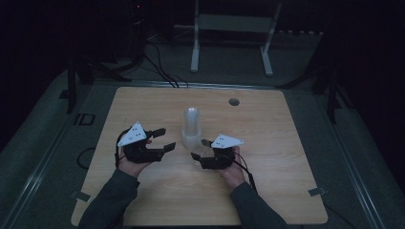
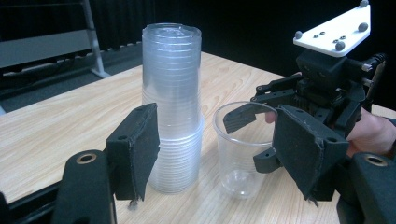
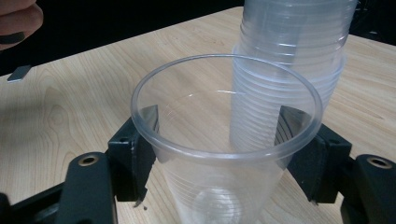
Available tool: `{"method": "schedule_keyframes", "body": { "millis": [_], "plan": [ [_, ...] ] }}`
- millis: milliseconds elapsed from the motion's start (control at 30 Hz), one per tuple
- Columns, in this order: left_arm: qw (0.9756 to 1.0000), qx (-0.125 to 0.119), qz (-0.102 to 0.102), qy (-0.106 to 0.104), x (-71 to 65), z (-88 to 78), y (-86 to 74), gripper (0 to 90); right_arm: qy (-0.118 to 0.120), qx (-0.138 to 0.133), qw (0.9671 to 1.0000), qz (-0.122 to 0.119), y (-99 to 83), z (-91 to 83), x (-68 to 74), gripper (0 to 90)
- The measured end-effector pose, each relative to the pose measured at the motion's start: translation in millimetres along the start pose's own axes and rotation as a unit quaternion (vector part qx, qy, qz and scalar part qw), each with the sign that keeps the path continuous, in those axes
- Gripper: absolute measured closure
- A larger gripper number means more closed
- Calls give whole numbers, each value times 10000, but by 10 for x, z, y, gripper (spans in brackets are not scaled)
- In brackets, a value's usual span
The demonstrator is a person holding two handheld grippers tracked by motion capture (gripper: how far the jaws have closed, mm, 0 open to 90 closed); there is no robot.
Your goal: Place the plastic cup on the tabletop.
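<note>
A tall stack of clear plastic cups [image 1: 192, 125] stands upright in the middle of the wooden table [image 1: 143, 105]. Just to its right, a single clear cup [image 3: 224, 186] stands on the table. My right gripper [image 3: 217, 135] is shut on this cup, a pad pressing its wall on each side below the rim. The left gripper view shows the single cup [image 2: 238, 158] beside the stack [image 2: 173, 93], with the right gripper [image 2: 245, 140] around it. My left gripper [image 1: 167, 138] rests left of the stack, open, with nothing between its jaws [image 2: 215, 149]. In the right gripper view the stack [image 3: 289, 60] rises close behind the held cup.
A round cable hole [image 1: 233, 101] lies in the table's far right part. A white metal stand [image 1: 234, 28] and dark cables [image 1: 157, 67] are on the floor beyond the far edge. A small dark strip [image 3: 19, 73] lies on the table.
</note>
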State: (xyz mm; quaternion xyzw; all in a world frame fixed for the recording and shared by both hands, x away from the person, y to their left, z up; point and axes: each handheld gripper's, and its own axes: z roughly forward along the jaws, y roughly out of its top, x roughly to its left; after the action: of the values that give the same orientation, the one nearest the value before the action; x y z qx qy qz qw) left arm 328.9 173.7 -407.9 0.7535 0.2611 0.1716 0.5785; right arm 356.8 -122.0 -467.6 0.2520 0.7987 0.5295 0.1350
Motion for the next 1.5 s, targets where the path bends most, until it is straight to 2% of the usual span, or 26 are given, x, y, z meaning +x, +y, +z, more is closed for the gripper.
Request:
{"method": "schedule_keyframes", "body": {
  "millis": [667,1100,1500],
  "plan": [
    [10000,4,-10,-5,2,0,-3,317,-22,78,9999,84,-54,37,-18,303],
    [10000,-6,-9,0,1,-3,-1,317,-101,175,9998,58,-93,58,-27,294],
    [10000,-7,-9,-7,0,-4,0,317,-75,262,9996,13,-99,58,-23,273]
  ]
}}
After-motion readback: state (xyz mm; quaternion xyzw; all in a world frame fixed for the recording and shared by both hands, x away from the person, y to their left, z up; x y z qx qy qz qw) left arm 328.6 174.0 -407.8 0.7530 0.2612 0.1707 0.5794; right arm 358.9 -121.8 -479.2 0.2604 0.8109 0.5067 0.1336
